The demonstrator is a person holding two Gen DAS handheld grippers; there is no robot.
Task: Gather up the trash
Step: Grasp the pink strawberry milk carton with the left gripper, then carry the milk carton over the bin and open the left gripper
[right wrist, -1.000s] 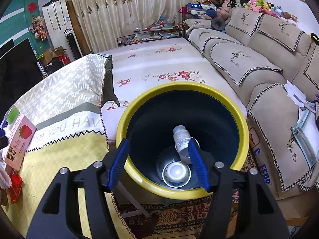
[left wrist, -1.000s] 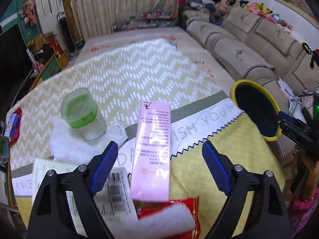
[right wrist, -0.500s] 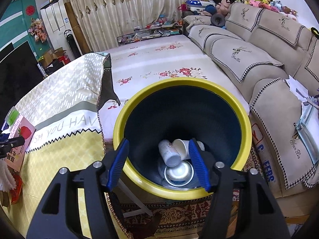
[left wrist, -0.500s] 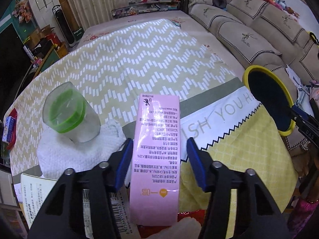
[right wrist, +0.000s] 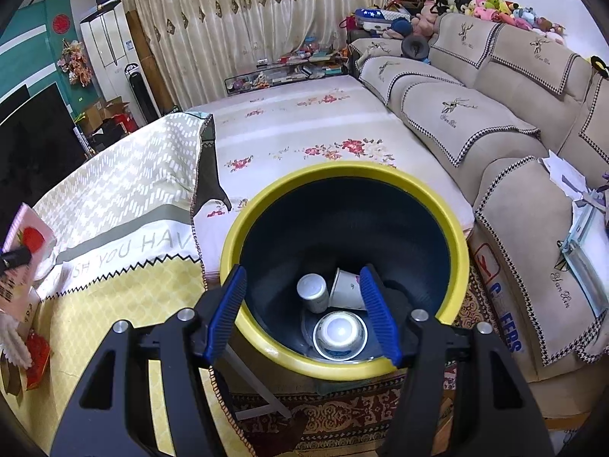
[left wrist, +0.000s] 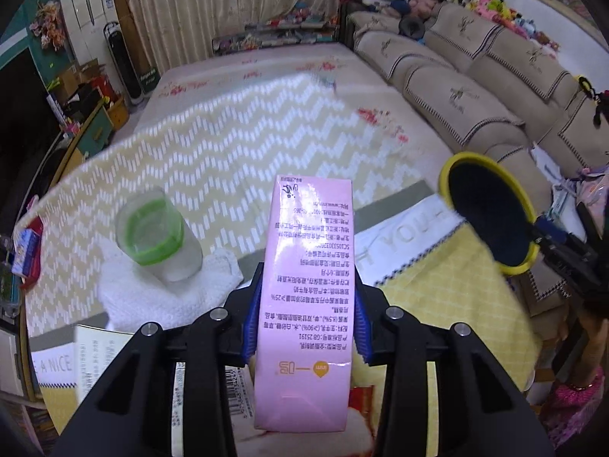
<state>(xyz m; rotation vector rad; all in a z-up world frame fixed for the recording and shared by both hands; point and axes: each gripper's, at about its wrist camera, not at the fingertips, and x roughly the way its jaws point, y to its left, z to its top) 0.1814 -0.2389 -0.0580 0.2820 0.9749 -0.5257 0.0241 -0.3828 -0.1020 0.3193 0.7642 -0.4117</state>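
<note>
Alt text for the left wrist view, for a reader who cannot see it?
The left gripper has just closed its blue pads on a pink carton above a cluttered table. A green-rimmed clear jar sits on a white towel to the left; a yellow-rimmed bin is at right.

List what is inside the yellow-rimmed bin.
Inside the yellow-rimmed bin: a white bottle, a paper cup on its side, and a round white container. The right tongs' fingers cover part of the bottom.

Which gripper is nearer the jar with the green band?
Left. The left gripper, holding the pink carton, is just right of the jar. The right gripper holds the bin's rim past the table's edge.
</note>
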